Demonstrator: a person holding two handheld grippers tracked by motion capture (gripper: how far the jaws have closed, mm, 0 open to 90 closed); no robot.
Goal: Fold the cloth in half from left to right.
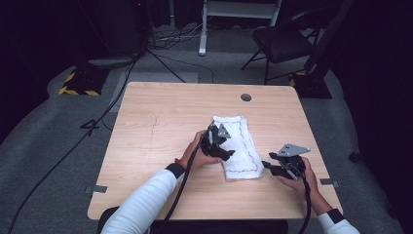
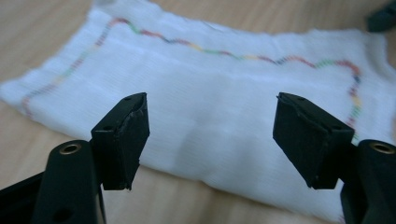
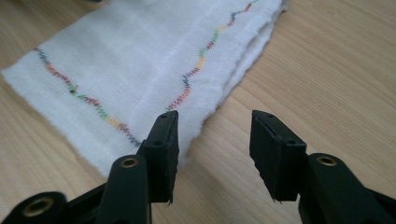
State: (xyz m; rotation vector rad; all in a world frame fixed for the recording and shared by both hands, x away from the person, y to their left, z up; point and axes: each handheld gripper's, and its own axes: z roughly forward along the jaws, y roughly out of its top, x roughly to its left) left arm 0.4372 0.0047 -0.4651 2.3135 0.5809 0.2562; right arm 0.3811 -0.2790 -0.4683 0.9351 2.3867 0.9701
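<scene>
Right gripper (image 1: pixel 271 165): being held low at the cloth's near right corner; jaws spread, nothing pinched between them; the left jaw is lying over the cloth edge in the right gripper view.
Left gripper (image 1: pixel 225 148): being held over the cloth's left side; jaws spread wide, nothing being gripped.
Cloth (image 1: pixel 238 146): white, folded, with a wavy coloured stitch line; being kept flat on the table (image 1: pixel 160 122), right of centre.
Chair (image 1: pixel 282 41): being seen beyond the far edge.
</scene>
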